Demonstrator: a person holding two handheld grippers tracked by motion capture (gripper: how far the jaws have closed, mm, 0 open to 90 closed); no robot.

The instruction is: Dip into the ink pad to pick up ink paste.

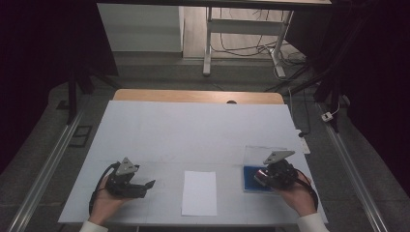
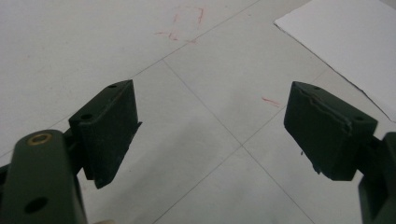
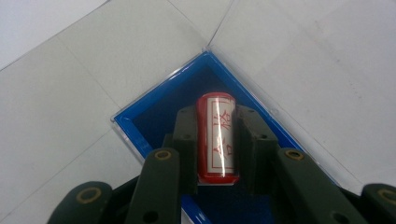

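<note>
A red cylindrical stamp with red characters on a white label sits between the jaws of my right gripper, which is shut on it. It hangs over a blue ink pad in a clear plastic case whose lid stands open. In the high view the right gripper is at the table's front right, over the blue pad. My left gripper rests at the front left, jaws wide open with nothing between its fingertips. A white paper sheet lies between the two grippers.
The white table top has faint red marks and thin grid lines. A wooden edge runs along the back. Beyond stand a white desk frame and cables on the floor. Metal rails flank the table.
</note>
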